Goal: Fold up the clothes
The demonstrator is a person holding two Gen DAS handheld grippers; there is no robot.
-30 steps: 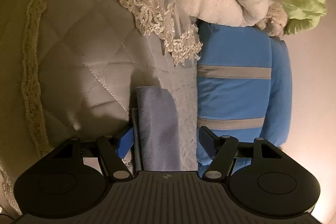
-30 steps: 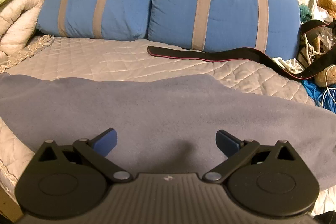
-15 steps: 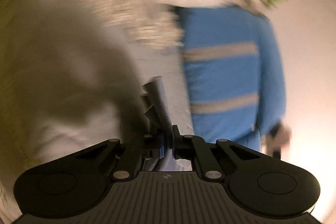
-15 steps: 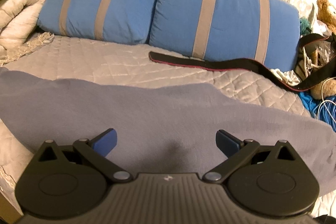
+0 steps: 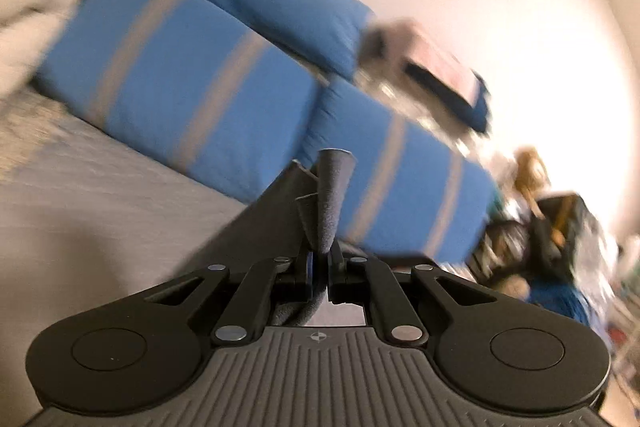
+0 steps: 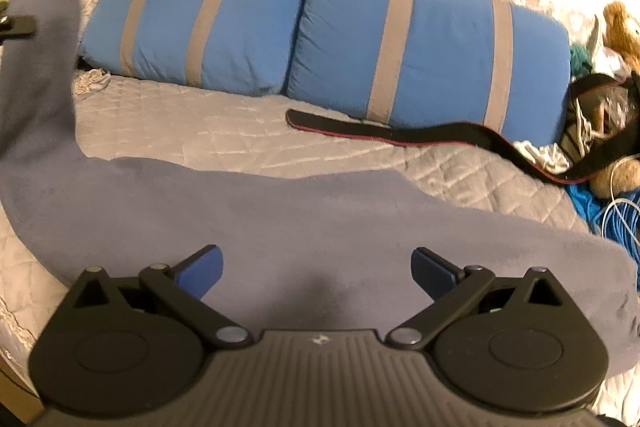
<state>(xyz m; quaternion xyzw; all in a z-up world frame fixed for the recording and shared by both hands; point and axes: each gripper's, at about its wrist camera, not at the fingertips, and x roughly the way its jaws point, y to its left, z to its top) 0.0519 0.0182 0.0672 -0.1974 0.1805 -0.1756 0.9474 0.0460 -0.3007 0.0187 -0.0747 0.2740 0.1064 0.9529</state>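
Grey-blue garment (image 6: 320, 219): spread across the quilted bedspread (image 6: 192, 131) in front of the two blue striped pillows (image 6: 304, 31), its left end lifted upright at the far left of the right wrist view. Left gripper (image 5: 319, 269): fingers pressed together, pinching a bunched fold of the garment (image 5: 330, 203), though that view is blurred. Right gripper (image 6: 316, 269): fingers spread wide above the cloth, holding nothing; black strap (image 6: 400, 135) lies on the bedspread just before the right pillow.

A quilted bed (image 6: 200, 131) carries a grey-blue garment (image 6: 320, 227) under the right fingers (image 6: 200, 269). Beyond them lie a black strap (image 6: 400, 133) and blue striped pillows (image 6: 420, 43).
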